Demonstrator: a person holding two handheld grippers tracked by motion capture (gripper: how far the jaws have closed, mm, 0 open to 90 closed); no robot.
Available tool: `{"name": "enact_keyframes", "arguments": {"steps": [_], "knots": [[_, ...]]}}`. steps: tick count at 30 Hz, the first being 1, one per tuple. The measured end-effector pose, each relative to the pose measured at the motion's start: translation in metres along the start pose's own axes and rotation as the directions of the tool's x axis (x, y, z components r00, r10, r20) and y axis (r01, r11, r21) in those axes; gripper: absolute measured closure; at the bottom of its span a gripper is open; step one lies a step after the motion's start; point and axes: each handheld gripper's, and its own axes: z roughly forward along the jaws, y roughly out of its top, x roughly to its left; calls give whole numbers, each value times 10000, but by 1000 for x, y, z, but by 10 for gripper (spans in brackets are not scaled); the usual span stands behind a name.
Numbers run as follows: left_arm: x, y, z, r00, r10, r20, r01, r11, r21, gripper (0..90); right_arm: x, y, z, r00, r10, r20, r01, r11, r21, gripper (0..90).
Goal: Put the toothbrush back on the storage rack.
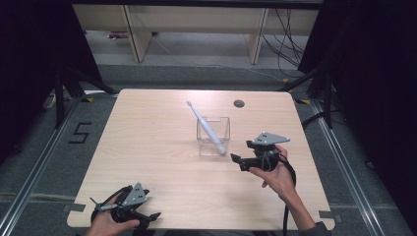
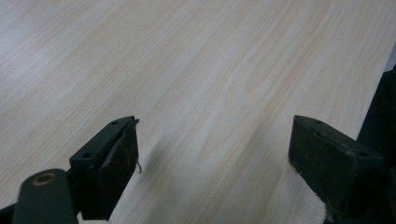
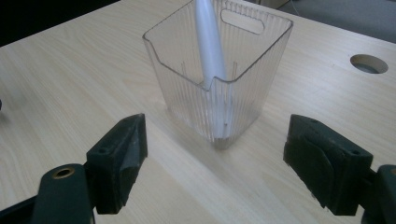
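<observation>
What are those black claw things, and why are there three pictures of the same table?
A person holds a squeeze tool in each hand, like big tweezers. One picture looks down from above: the left gripper is near the table's front edge, the right gripper beside a clear plastic cup. The other two pictures come from little cameras riding on each tool, looking between its black jaws. A white toothbrush stands slanted in the cup, leaning on the rim. Both tools are open and hold nothing. The right one faces the cup without touching it.
</observation>
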Motion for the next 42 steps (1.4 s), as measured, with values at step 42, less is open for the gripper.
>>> {"name": "enact_keyframes", "arguments": {"steps": [42], "knots": [[1, -1, -1, 9998, 61, -195, -62, 9999, -86, 155, 5, -56, -6, 9995, 301, 17, -301, 9967, 759, 178]]}}
